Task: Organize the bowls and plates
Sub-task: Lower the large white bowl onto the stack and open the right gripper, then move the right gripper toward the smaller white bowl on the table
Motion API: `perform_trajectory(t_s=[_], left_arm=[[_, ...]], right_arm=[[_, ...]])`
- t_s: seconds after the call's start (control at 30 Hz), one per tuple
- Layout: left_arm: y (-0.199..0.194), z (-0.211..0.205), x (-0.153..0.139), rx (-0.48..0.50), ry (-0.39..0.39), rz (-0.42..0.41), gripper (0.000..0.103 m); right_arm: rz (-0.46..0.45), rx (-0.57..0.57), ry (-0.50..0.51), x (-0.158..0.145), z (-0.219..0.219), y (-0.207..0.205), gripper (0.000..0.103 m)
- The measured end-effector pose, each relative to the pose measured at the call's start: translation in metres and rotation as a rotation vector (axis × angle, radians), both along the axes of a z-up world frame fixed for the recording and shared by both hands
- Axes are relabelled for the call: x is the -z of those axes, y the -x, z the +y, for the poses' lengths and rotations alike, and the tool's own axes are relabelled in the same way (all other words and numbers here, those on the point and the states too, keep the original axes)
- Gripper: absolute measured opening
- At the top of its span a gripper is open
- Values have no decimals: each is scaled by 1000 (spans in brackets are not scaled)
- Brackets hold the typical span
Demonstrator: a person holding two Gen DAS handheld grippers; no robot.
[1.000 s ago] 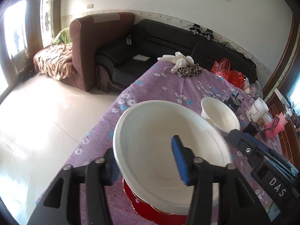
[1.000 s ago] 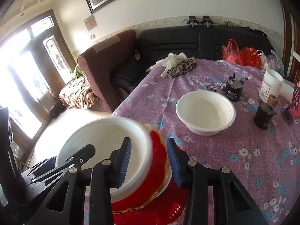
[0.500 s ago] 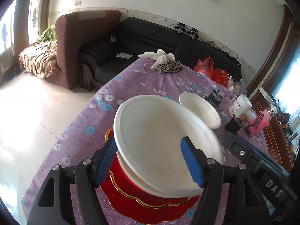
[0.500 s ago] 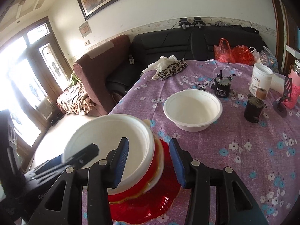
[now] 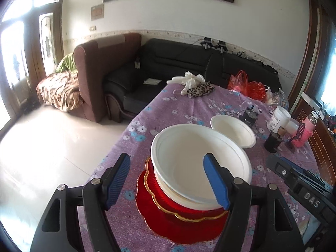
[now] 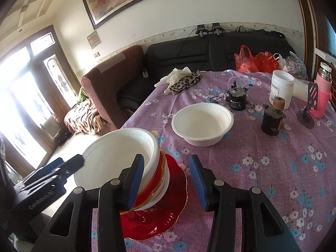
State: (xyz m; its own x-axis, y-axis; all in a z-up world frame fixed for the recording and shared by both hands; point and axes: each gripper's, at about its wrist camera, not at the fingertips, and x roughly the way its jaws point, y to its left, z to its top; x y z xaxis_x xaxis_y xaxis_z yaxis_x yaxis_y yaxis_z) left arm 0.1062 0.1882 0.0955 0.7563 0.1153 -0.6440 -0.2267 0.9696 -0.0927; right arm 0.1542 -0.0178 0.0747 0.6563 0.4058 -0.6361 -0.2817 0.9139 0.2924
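A white bowl (image 5: 189,157) sits on top of a stack: a red gold-rimmed bowl (image 5: 168,201) and a red scalloped plate (image 5: 159,220) under it. The stack also shows in the right wrist view (image 6: 126,153), with the red plate (image 6: 168,210) beneath. My left gripper (image 5: 167,181) is open, its fingers either side of the white bowl's near rim, not gripping. My right gripper (image 6: 167,181) is open and empty beside the stack. A second white bowl (image 6: 202,122) stands alone farther back; it also shows in the left wrist view (image 5: 233,130).
The purple flowered tablecloth (image 6: 273,168) holds two small dark motors (image 6: 272,119), a white jar (image 6: 280,89), a pink flask (image 6: 322,90), red bags (image 6: 256,62) and a leopard cloth with gloves (image 6: 184,79). The table's left edge drops to the floor (image 5: 52,147); sofas stand behind.
My left gripper has opened, let go of the white bowl onto the stack and drawn back. My right gripper has also pulled back a little from the stack.
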Motion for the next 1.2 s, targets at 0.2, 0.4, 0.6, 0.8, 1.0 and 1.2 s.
perform_trajectory(t_s=[0.2, 0.4, 0.6, 0.8, 1.0, 1.2], left_arm=[[35, -34, -14, 19, -95, -91, 84], [56, -76, -17, 72, -167, -122, 87], [60, -107, -12, 114, -182, -107, 88], [56, -129, -2, 150, -190, -71, 88], [49, -150, 8, 191, -211, -43, 88], [45, -157, 20, 223, -201, -13, 88]], right_arm=[[29, 21, -31, 7, -20, 8, 49], [36, 54, -45, 10, -49, 21, 54], [27, 97, -61, 11, -83, 31, 59], [45, 139, -80, 21, -115, 31, 59], [84, 172, -98, 34, -137, 22, 59], [95, 189, -91, 39, -145, 13, 59]])
